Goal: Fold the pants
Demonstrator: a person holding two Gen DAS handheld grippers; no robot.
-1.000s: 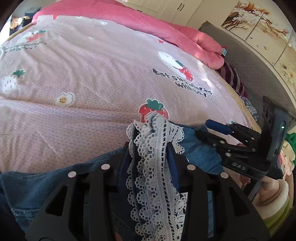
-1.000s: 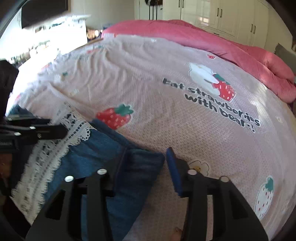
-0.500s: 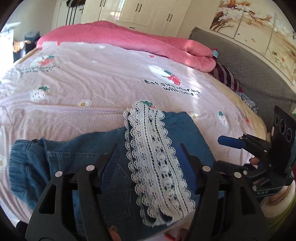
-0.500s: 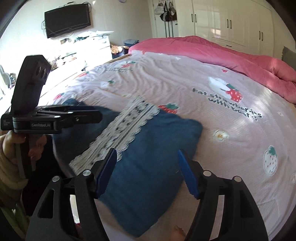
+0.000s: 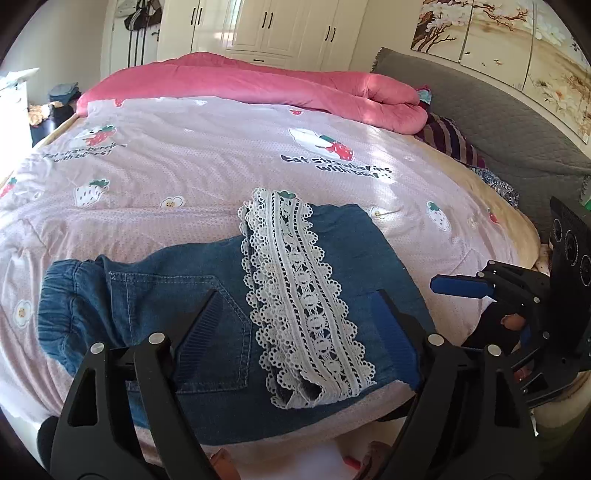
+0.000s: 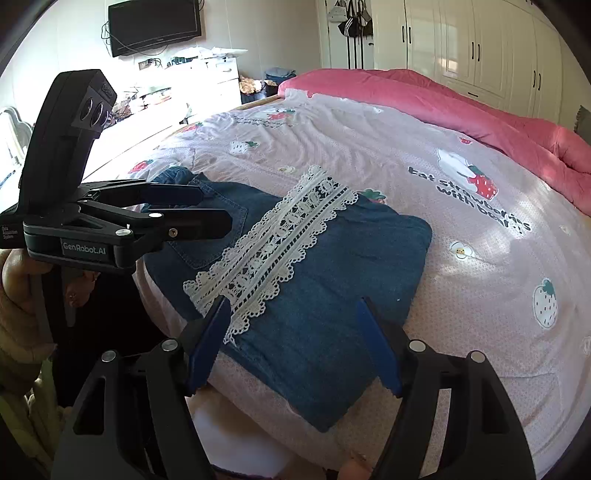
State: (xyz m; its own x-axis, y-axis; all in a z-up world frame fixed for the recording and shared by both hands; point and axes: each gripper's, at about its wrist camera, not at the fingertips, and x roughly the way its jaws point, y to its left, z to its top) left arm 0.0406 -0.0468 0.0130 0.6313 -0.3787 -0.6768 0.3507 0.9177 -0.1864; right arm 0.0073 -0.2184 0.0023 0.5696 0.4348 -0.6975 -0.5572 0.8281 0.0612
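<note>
Blue denim pants (image 5: 166, 288) (image 6: 332, 295) lie folded flat near the bed's front edge, with a white lace band (image 5: 295, 280) (image 6: 280, 236) across the top. My left gripper (image 5: 295, 325) (image 6: 212, 208) hovers above the pants, its jaws opening with nothing between the pads. My right gripper (image 6: 295, 339) (image 5: 461, 286) hangs above the pants' right part, its jaws also opening and holding nothing. Neither gripper touches the denim. A hand holds the left gripper's handle at the left of the right wrist view.
The pants rest on a pink strawberry-print sheet (image 5: 184, 166) (image 6: 406, 147). A rolled pink duvet (image 5: 258, 85) (image 6: 443, 99) lies along the far side. A grey padded headboard (image 5: 480, 110) is at the right, white wardrobes (image 5: 277, 26) behind, a dresser (image 6: 184, 85) and TV (image 6: 155, 22) to the left.
Both grippers let go of the pants, opened wide and drew back and up from the bed. The pants went from held and bunched to lying flat and folded.
</note>
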